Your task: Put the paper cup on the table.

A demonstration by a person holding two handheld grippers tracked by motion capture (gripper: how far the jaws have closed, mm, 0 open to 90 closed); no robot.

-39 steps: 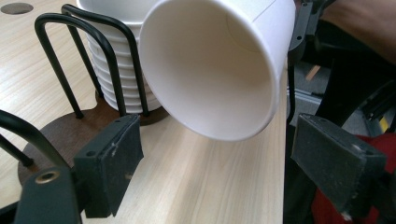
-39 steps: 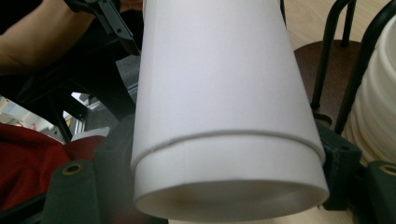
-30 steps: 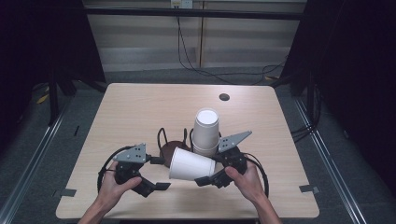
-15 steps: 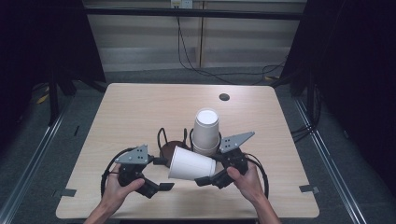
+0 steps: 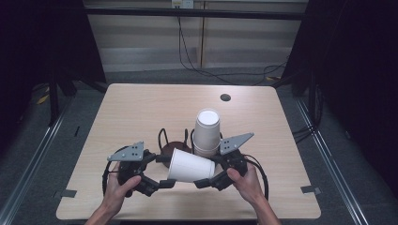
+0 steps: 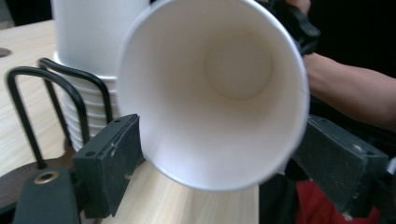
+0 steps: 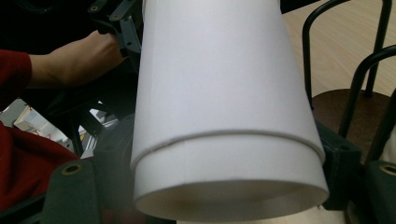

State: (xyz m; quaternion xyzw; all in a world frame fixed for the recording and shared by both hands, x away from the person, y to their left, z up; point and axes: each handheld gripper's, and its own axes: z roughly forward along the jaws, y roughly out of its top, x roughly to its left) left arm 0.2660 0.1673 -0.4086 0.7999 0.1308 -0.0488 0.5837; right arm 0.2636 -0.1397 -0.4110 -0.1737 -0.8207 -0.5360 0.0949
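Observation:
A white paper cup (image 5: 190, 165) lies on its side in the air between my two grippers, just above the table's front. Its mouth faces my left gripper (image 5: 165, 171), whose jaws sit against the rim on both sides; in the left gripper view I look straight into the cup (image 6: 210, 93). My right gripper (image 5: 209, 172) is shut on the base end, where a step runs round the cup (image 7: 219, 84) wall. Just behind stands an upside-down stack of white cups (image 5: 207, 131) in a black wire holder (image 5: 176, 147) with a dark round base.
The light wooden table (image 5: 141, 112) has a small black hole (image 5: 225, 97) near its far edge. The holder's wire loops (image 7: 369, 60) rise close beside the held cup. Cables lie on the floor beyond the table, and dark frames stand at both sides.

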